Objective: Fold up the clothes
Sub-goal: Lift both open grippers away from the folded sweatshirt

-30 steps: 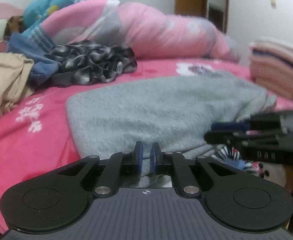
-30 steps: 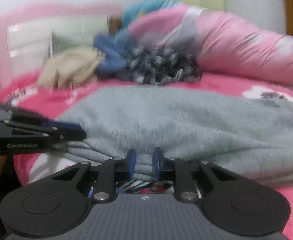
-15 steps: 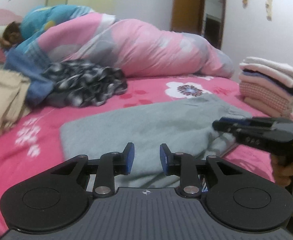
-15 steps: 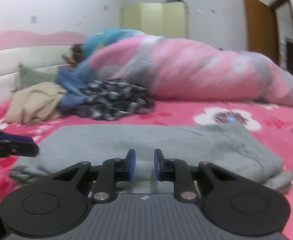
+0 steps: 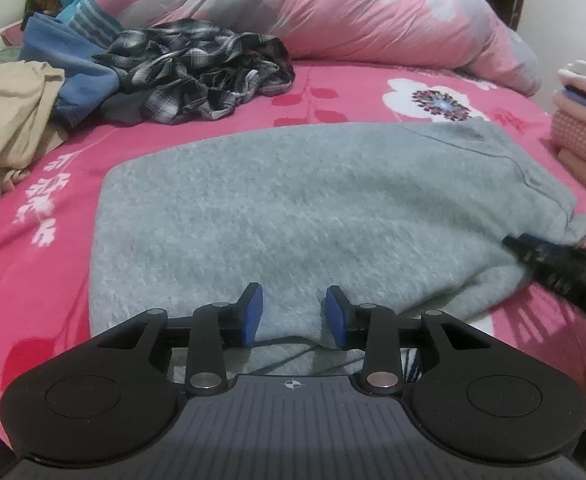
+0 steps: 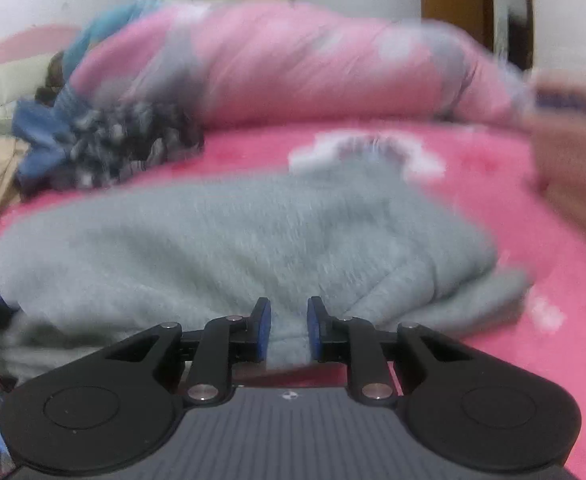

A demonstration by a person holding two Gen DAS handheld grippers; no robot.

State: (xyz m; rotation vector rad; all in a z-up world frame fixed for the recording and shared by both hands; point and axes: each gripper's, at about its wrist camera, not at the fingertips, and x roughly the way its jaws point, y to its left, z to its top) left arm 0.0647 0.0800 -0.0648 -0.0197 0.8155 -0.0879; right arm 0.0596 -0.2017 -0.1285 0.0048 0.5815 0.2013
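Left wrist view: left gripper (image 5: 293, 312) low centre, jaws opening, pads clear of the folded grey sweater (image 5: 313, 208) spread mid-frame on the pink bedsheet (image 5: 33, 260). Right gripper (image 5: 561, 268) enters at the right edge. Plaid shirt (image 5: 201, 68) upper left; folded stack (image 5: 585, 128) at right.

Right wrist view (blurred): right gripper (image 6: 289, 328) low centre, jaws slightly apart, gripping nothing; the sweater (image 6: 233, 240) fills mid-frame beyond them.

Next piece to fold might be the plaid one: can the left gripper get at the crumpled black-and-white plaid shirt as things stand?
Probably yes. The left gripper, jaws opening with nothing pinched, sits over the fuzzy grey sweater; the plaid shirt lies uncovered beyond it across open pink bedsheet.
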